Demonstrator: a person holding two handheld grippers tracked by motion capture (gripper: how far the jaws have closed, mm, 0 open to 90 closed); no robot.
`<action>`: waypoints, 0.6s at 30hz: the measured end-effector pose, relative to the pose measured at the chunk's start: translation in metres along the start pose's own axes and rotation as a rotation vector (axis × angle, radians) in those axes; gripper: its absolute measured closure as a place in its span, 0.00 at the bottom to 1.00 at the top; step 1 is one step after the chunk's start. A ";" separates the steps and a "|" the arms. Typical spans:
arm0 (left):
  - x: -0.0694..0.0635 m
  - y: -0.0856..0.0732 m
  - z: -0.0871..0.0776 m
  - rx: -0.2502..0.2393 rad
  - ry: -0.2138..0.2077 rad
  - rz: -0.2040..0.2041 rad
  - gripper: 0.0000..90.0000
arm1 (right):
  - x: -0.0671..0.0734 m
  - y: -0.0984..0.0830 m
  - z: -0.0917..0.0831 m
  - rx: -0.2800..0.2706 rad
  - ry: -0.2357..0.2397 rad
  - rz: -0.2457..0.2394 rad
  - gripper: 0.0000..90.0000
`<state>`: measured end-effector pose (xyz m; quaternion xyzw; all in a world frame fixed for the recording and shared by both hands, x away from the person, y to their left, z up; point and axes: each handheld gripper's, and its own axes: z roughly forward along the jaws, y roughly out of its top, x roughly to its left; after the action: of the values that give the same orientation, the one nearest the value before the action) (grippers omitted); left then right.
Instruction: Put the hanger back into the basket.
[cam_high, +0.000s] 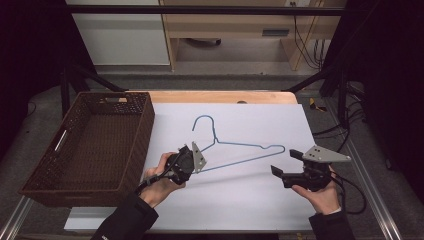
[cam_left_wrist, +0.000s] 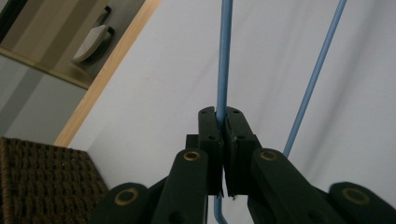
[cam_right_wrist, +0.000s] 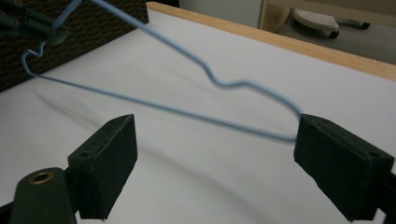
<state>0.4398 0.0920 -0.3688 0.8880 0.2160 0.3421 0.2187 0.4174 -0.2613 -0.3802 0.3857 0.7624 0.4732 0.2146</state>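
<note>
Blue wire hanger (cam_high: 240, 150) sits over the white sheet (cam_high: 240, 200) on the table (cam_high: 220, 96), lifted at its left end, apart from the wicker basket (cam_high: 90, 145) at the table's left. Left tongs (cam_high: 192, 159) are clenched on the hanger wire near its left corner; the left gripper view shows the pads pinched tight on one blue strand (cam_left_wrist: 223, 60), with the second strand (cam_left_wrist: 317, 70) running free to the side. Right tongs (cam_high: 287, 164) are released, jaws spread wide and nothing between the pads; in the right gripper view the hanger's right tip (cam_right_wrist: 292, 123) lies just beside the inner face of one jaw, whether it touches I cannot tell.

Progress, as a judgement: looks like a one-end pickup is done and the hanger is now carried by the left hand (cam_high: 162, 180) alone. Likely remaining: move it over and set it in the basket, which is empty. Nothing is in there yet.

View differences: the high view gives the full layout: hook (cam_high: 202, 122) pointing away from the person, basket, both hands, right hand (cam_high: 325, 195) off the hanger's right end. The left gripper view gives the actual pinch contact, unreadable from above. The right gripper view shows the gap of the released tongs and the far left tongs (cam_right_wrist: 46, 28) holding the wire off the sheet, with basket weave (cam_right_wrist: 107, 23) behind.
</note>
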 end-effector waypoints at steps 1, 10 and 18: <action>0.002 0.001 -0.001 0.001 0.002 -0.013 0.97 | 0.000 -0.003 0.000 0.002 -0.005 0.006 0.15; 0.020 0.017 -0.012 0.023 0.017 -0.079 0.97 | -0.005 -0.022 0.004 0.019 -0.040 0.045 0.11; 0.040 0.024 -0.028 0.018 0.002 -0.130 0.97 | -0.010 -0.034 0.007 0.006 -0.076 0.066 0.10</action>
<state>0.4529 0.1006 -0.3166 0.8736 0.2767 0.3262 0.2321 0.4154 -0.2743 -0.4143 0.4290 0.7418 0.4629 0.2268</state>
